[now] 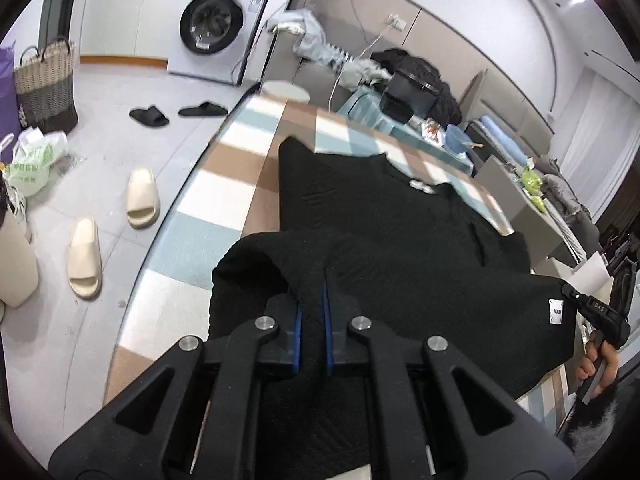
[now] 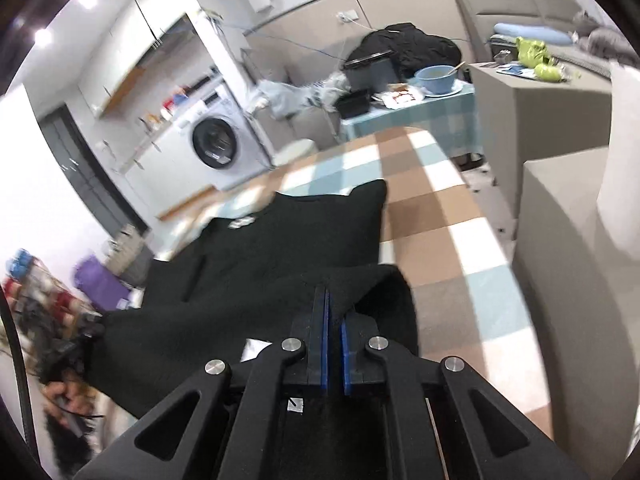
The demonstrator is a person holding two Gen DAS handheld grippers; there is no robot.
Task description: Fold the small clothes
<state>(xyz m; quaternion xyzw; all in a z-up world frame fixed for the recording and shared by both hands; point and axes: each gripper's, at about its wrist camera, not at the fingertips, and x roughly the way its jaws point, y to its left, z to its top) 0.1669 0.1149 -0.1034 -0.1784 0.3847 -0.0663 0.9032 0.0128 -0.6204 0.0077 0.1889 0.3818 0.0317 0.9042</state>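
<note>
A black knit garment (image 1: 380,216) lies spread on a checked tablecloth (image 1: 224,196); a white label (image 1: 556,311) shows near its right edge. My left gripper (image 1: 311,292) is shut on the near left hem of the garment and holds it lifted, with cloth draped over the fingertips. In the right wrist view the same garment (image 2: 280,240) lies on the cloth (image 2: 440,216). My right gripper (image 2: 335,304) is shut on the near right hem, also lifted. Each gripper shows at the edge of the other's view: the right one (image 1: 600,316), the left one (image 2: 76,344).
Left of the table the floor holds cream slippers (image 1: 142,198), black slippers (image 1: 149,116), a basket (image 1: 48,80) and a washing machine (image 1: 218,28). Beyond the table stands a smaller table with a blue bowl (image 2: 436,74) and black boxes. Grey furniture (image 2: 560,216) is at right.
</note>
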